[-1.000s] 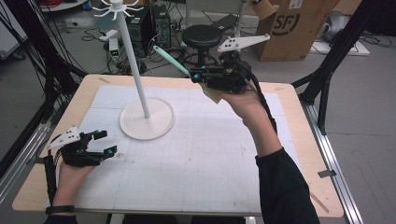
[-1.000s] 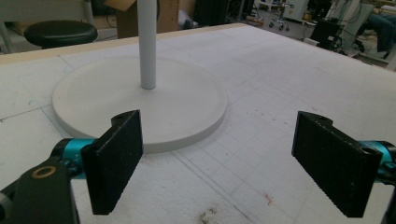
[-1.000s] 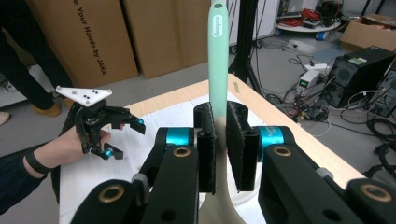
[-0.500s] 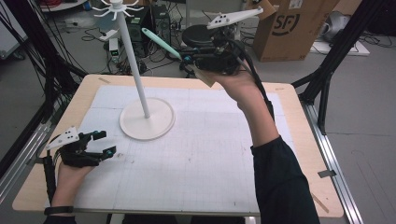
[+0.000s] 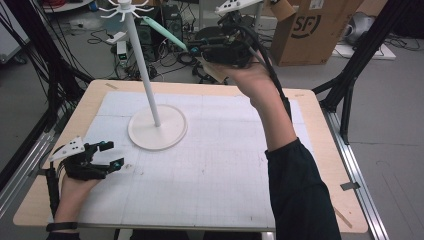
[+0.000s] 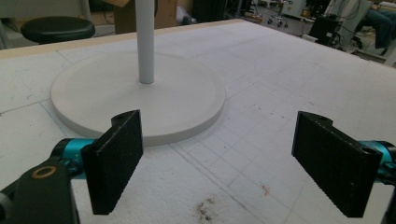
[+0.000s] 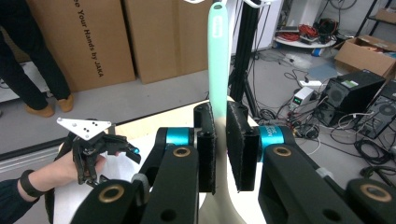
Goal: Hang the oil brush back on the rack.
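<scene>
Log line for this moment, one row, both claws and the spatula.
left claw: open, low over table | right claw: shut on mint spatula, raised near stand top hooks

A white stand (image 5: 150, 90) with a round white base (image 6: 140, 93) is standing on a white mat (image 5: 220, 165) ruled in a faint grey grid, the mat showing small brown stains (image 6: 205, 210). The desk (image 5: 320, 150) is showing a pale wood edge. The right tool (image 7: 220, 149), black with teal collars and brass screws, is gripping a mint-green handle (image 7: 217, 56) that is fading to cream below. The left tool (image 5: 107, 155) is black with teal tips and a white plate. Brown cardboard boxes (image 7: 93, 37) are carrying black print.
</scene>
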Demonstrator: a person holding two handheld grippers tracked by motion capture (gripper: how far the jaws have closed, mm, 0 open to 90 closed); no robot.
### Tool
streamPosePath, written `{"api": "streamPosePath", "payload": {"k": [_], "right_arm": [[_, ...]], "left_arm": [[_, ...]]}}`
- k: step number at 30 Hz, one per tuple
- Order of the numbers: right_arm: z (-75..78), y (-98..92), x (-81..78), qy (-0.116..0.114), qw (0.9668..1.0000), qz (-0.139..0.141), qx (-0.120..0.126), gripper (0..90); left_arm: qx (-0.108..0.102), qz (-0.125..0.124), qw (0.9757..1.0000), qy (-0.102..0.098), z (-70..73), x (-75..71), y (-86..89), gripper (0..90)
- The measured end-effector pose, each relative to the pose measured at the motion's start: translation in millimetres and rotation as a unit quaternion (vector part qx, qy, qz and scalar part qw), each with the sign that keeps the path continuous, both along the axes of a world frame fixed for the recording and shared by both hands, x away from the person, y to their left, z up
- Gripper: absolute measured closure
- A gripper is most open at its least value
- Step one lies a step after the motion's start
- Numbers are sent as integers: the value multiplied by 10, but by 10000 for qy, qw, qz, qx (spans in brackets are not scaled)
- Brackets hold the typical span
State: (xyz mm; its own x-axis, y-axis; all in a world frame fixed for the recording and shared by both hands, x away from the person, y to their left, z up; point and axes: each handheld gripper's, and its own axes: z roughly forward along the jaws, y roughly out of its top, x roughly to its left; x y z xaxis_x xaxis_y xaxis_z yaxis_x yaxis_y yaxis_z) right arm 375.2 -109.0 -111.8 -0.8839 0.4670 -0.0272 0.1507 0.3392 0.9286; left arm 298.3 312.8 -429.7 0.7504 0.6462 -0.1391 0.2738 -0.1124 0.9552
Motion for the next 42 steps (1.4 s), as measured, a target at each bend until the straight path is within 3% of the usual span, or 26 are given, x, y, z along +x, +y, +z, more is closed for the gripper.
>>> {"api": "streamPosePath", "payload": {"k": [14,42], "right_arm": [[9,72,43,10,10000,-20,-11,833],[-117,207,119,69,9998,-71,-168,832]], "left_arm": [[10,12,10000,19,-10,-16,23,172],[26,7,10000,44,-23,-17,30,171]]}}
